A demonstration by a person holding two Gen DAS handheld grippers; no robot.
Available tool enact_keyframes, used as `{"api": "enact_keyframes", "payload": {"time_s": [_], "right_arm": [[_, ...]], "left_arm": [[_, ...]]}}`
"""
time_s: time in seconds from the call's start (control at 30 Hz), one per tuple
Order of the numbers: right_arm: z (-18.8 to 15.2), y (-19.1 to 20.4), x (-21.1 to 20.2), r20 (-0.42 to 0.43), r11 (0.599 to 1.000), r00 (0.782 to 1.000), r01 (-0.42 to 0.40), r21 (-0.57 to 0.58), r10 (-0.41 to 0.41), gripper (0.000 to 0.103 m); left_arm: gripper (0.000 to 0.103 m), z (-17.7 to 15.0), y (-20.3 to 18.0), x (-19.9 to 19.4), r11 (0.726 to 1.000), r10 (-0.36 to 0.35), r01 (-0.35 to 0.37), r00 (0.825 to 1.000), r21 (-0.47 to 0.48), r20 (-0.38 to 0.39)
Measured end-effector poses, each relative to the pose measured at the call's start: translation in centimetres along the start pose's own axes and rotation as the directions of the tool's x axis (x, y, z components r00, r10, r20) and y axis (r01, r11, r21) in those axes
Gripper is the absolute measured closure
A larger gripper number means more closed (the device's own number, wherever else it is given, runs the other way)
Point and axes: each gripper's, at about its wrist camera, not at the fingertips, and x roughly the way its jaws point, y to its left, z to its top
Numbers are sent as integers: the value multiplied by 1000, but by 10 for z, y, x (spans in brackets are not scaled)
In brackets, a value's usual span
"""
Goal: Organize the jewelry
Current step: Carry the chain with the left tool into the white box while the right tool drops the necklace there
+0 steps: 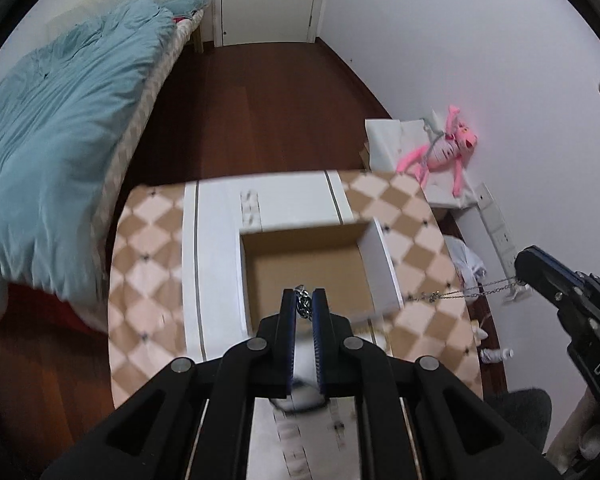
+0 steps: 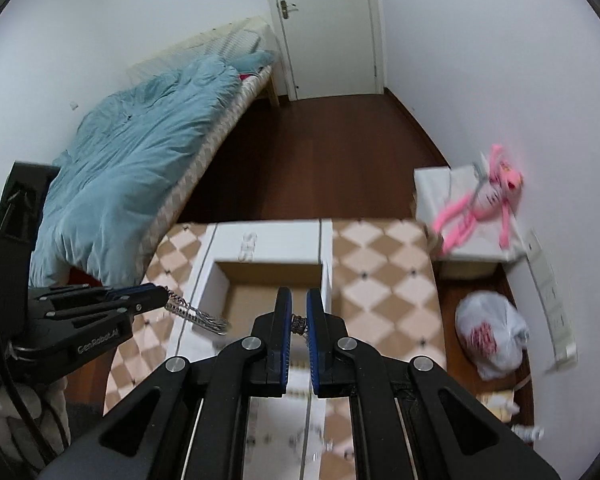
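A silver chain necklace (image 1: 460,293) hangs stretched between my two grippers, above the table. My left gripper (image 1: 303,296) is shut on one end of it, over the open brown compartment of a white jewelry box (image 1: 212,260). My right gripper (image 1: 524,276) comes in from the right, shut on the other end. In the right wrist view, the right gripper (image 2: 299,310) pinches chain links between its blue pads. The left gripper (image 2: 163,295) holds a bunched length of the necklace (image 2: 198,315) at the left. The white box (image 2: 268,244) lies below both.
The box rests on a brown-and-cream checked tablecloth (image 1: 416,248). A bed with a blue duvet (image 1: 60,140) stands to the left, with dark wood floor (image 1: 260,112) beyond. A pink plush toy (image 2: 484,204) lies on a white stand by the right wall, and a white plastic bag (image 2: 492,332) sits on the floor.
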Motion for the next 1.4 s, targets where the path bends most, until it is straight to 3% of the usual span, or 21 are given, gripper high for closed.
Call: {"api": "enact_keyframes", "payload": {"time_s": [0.1, 0.3, 0.47, 0.53, 0.67, 0.7, 0.77, 0.8, 0.83, 0.87, 0.9, 0.93, 0.97, 1.03, 1.2, 1.4], "right_arm": [[25, 2, 26, -27, 1000, 999, -21, -6, 21, 95], [50, 0, 107, -162, 997, 984, -71, 27, 74, 95], [50, -3, 159, -255, 997, 964, -72, 40, 80, 95], [47, -3, 174, -285, 997, 956, -68, 30, 74, 95], [40, -7, 201, -381, 998, 922, -62, 30, 69, 91], [38, -8, 203, -391, 998, 919, -55, 24, 60, 85], [33, -6, 204, -396, 999, 917, -36, -1, 33, 37], [30, -5, 203, -395, 1000, 919, -25, -14, 18, 26], [27, -4, 202, -393, 1000, 919, -12, -27, 1, 13], [24, -2, 200, -389, 999, 921, 9, -42, -25, 12], [21, -2, 198, -388, 998, 920, 29, -53, -48, 12], [17, -2, 197, -385, 996, 919, 62, -64, -82, 12], [13, -3, 195, -382, 995, 919, 82, -61, -99, 12], [4, -5, 193, -381, 990, 914, 127, -62, -141, 11], [-18, -13, 187, -369, 981, 910, 194, -32, -192, 6], [-32, -12, 183, -357, 979, 914, 204, -11, -194, 6]], "left_arm": [[98, 25, 11, 21, 1000, -14, 13, 999, -12, -29], [98, 50, 29, 67, 995, -73, 64, 991, -75, -116], [97, 58, 41, 100, 985, -123, 99, 976, -138, -178], [97, 59, 43, 109, 985, -110, 79, 973, -155, -202], [95, 60, 49, 118, 979, -114, 75, 972, -191, -205], [93, 60, 51, 120, 979, -107, 66, 972, -192, -207], [87, 57, 51, 121, 985, -63, 27, 976, -170, -209], [78, 55, 52, 120, 988, -32, 0, 979, -157, -201], [62, 53, 53, 119, 988, -12, -18, 981, -151, -195], [51, 50, 56, 118, 988, 13, -41, 982, -147, -189], [29, 46, 58, 116, 987, 42, -69, 983, -143, -181], [13, 42, 60, 114, 986, 71, -95, 982, -137, -173], [9, 37, 62, 113, 985, 97, -119, 981, -129, -166], [3, 26, 67, 112, 979, 144, -164, 976, -120, -164], [1, 2, 69, 107, 968, 210, -224, 970, -114, -120], [1, -11, 65, 96, 958, 260, -265, 964, -106, -55]]}}
